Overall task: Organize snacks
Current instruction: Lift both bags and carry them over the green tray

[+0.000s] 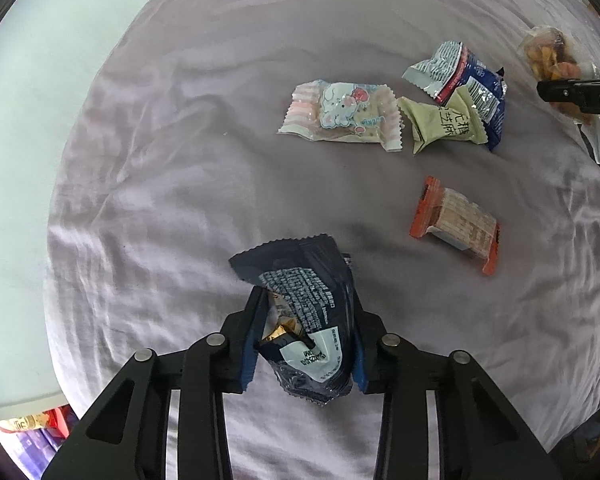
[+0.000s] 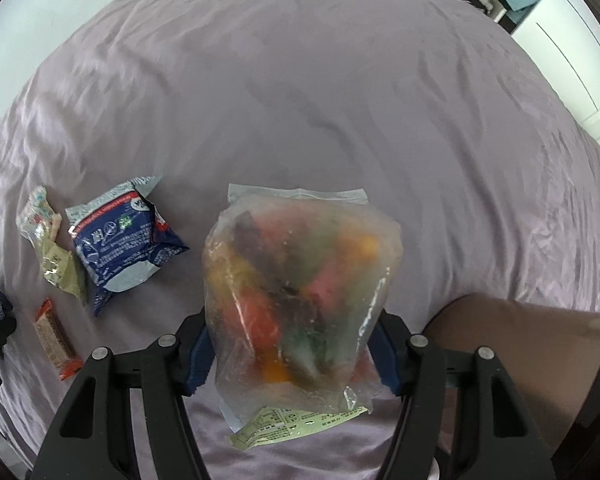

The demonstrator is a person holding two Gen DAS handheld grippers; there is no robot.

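My left gripper (image 1: 304, 328) is shut on a dark navy snack packet (image 1: 304, 300) and holds it above the lilac bedsheet (image 1: 160, 184). My right gripper (image 2: 292, 344) is shut on a clear bag of colourful dried fruit (image 2: 300, 280); it also shows at the right edge of the left wrist view (image 1: 552, 64). On the sheet lie a pink elephant packet (image 1: 340, 112), a green packet (image 1: 444, 124), a blue and silver packet (image 1: 464, 80) and an orange wafer bar (image 1: 460, 224).
In the right wrist view the blue and silver packet (image 2: 120, 240), green packet (image 2: 60, 272) and orange bar (image 2: 56, 340) lie at the left. White cupboards (image 2: 560, 52) stand beyond the bed. More snack packs (image 1: 32, 432) show at the lower left.
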